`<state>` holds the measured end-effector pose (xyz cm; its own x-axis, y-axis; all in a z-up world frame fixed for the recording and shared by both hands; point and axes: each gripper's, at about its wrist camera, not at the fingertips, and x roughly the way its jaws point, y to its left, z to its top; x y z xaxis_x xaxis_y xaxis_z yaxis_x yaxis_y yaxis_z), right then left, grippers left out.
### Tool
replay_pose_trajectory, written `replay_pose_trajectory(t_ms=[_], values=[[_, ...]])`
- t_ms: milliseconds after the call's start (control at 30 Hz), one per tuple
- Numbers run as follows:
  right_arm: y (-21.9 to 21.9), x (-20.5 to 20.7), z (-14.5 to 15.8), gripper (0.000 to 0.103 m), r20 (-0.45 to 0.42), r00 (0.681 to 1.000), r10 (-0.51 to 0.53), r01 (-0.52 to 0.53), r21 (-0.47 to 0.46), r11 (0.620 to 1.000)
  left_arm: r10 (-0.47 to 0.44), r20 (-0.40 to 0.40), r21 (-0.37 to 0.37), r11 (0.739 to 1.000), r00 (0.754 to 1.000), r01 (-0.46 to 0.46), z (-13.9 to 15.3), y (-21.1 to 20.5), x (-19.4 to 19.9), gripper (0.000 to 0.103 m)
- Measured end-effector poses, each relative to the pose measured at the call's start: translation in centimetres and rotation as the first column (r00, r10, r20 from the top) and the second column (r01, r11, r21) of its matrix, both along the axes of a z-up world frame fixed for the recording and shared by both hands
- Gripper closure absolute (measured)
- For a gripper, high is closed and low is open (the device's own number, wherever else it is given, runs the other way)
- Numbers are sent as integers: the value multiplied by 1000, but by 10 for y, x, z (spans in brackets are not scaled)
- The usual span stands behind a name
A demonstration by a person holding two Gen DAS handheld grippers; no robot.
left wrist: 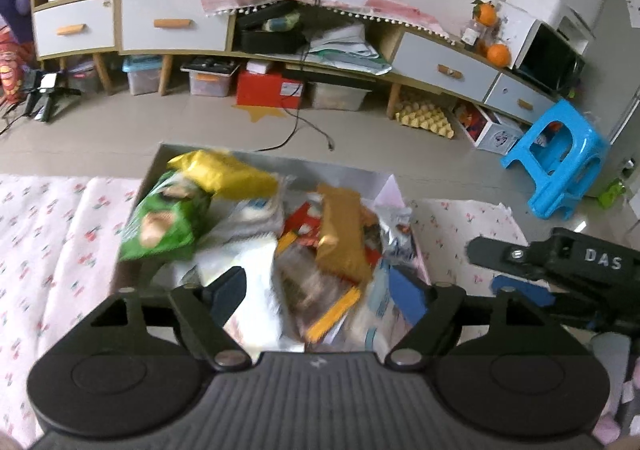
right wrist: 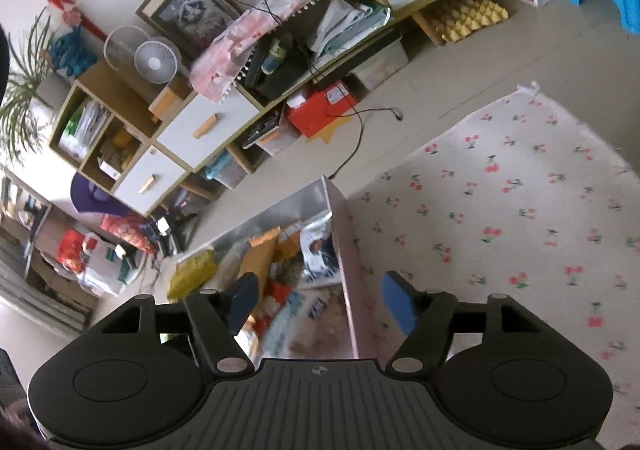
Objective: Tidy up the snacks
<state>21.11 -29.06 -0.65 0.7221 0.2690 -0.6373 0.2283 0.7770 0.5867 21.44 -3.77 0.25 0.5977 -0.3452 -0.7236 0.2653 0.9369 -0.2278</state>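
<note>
Left tongs (left wrist: 320, 290) and right tongs (right wrist: 320, 300) both agape, empty, above silver-lined snack-filled box (left wrist: 256, 163); green crisp bag (left wrist: 164, 221) at 10 o'clock.

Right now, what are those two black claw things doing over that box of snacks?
A person holds a gripper in each hand and is tidying snacks. Both hover over an open box on a cherry-print cloth. The box is piled with packets, like a green bag, a yellow bag and a gold packet. The left gripper and the right gripper are both open, with nothing pinched in either. The right one straddles the box's side wall.
</note>
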Motion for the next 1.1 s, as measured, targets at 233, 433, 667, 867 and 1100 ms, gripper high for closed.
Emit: replay_pose_trajectory(t_ms=[233, 433, 667, 867, 1100], values=[[6, -44, 11, 22, -6, 999, 45, -45, -101, 994, 56, 15, 26, 998, 998, -57, 5, 18, -38, 9], [22, -81, 13, 21, -20, 994, 112, -114, -175, 978, 86, 26, 68, 994, 996, -87, 4, 28, -71, 3], [48, -114, 17, 19, -39, 978, 206, -209, -283, 936, 87, 9, 109, 990, 996, -87, -4, 37, -102, 2], [79, -142, 20, 12, -48, 958, 282, -275, -434, 858, 115, 7, 152, 982, 993, -114, -11, 46, -128, 2], [102, -165, 21, 6, -52, 957, 285, -274, -481, 832, 153, 12, 162, 975, 988, -153, -5, 48, -156, 1]])
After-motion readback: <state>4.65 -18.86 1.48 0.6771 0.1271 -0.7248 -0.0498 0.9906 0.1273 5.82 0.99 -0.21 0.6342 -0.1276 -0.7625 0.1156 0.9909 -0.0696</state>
